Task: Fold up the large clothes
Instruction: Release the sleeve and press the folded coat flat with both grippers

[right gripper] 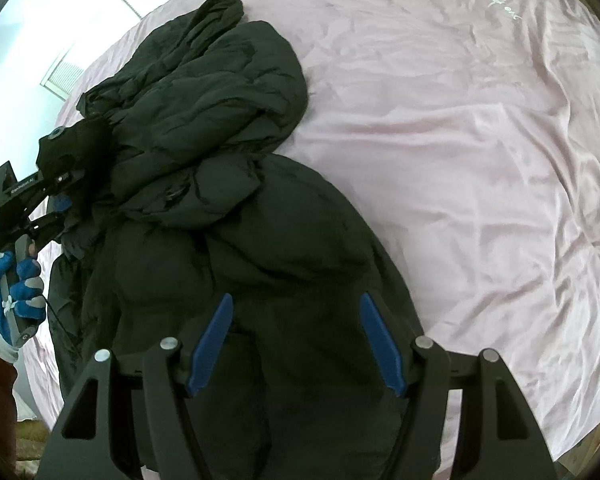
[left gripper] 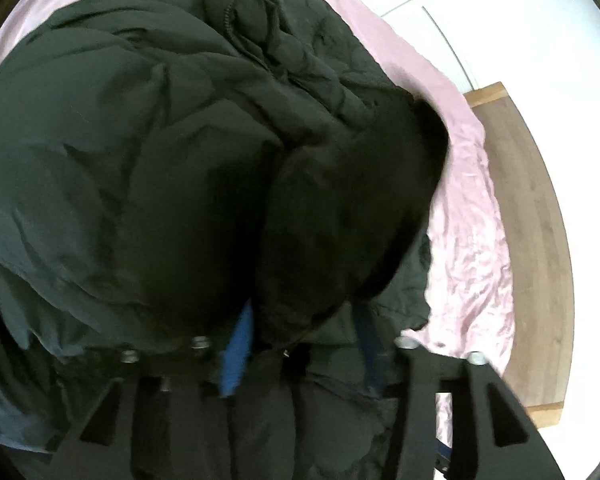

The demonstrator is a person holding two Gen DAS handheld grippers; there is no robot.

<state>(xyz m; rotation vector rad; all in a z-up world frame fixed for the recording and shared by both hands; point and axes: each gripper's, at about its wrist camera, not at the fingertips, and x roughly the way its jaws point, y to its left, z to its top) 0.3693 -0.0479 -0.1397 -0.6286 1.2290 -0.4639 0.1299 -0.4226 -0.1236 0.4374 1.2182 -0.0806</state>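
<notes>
our left gripper [right gripper: 62, 204] pinches a fold of the dark puffy jacket [right gripper: 220, 184] bunched on the pink bed sheet [right gripper: 460, 160]; our right gripper [right gripper: 296, 340] hovers wide open, holding nothing. we judge the slick padding may slip free and unfold. the wooden bed frame [left gripper: 532, 216] edges nearby.

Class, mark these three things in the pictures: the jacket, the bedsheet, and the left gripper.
jacket [right gripper: 220, 128]: right wrist view, on its quilted upper body.
bedsheet [right gripper: 460, 160]: right wrist view, on bare pink fabric.
left gripper [right gripper: 58, 206]: right wrist view, at its fingertips against the jacket.
</notes>
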